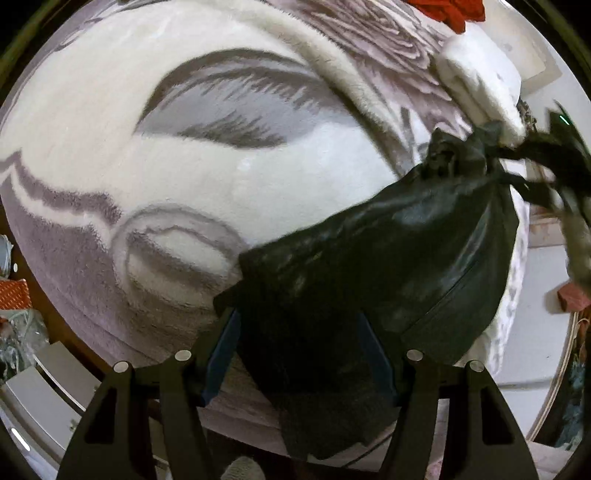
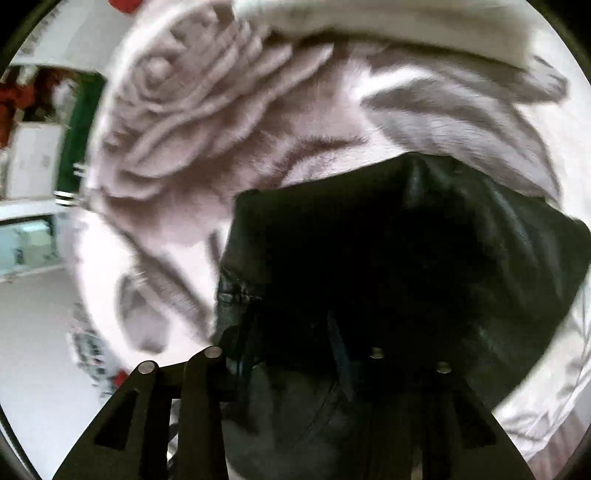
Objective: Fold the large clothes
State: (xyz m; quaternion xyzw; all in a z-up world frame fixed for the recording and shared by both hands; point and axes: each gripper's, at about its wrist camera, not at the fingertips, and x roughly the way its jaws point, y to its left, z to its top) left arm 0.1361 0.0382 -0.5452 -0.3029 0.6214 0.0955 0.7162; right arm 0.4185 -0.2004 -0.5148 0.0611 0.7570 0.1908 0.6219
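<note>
Black garment (image 1: 388, 258) hangs between the left gripper's (image 1: 301, 343) jaws over the blanket (image 1: 147, 110).

Even, soft light; strong fisheye bending at black rims; right wrist view motion-blurred, dark centre.

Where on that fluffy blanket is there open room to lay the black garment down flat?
The widest bare stretch of the blanket lies left of the black garment, over the grey leaf print. Crowded: upper right, where a folded white cloth and a red cloth sit.
</note>
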